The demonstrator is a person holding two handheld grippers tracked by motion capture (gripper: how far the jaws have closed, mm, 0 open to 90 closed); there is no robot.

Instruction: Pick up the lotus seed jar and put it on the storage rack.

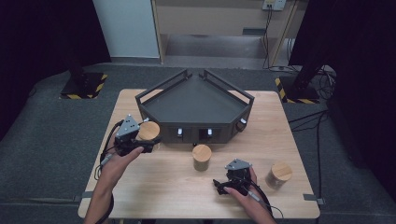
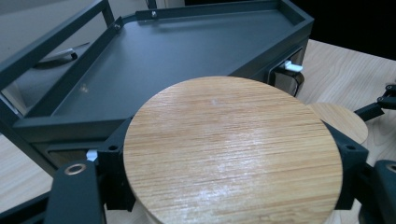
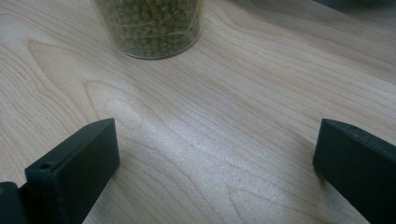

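No text, label, brand, number or sign can be read anywhere in these pictures. The wooden jar lid (image 2: 232, 151), the dark tray (image 1: 194, 102) behind it and the bean jar (image 3: 149, 25) show no writing.

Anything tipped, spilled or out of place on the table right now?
Nothing stands out. The middle jar and right jar stand upright, lids on; the left gripper grips the third jar beside the dark tray. No spills.
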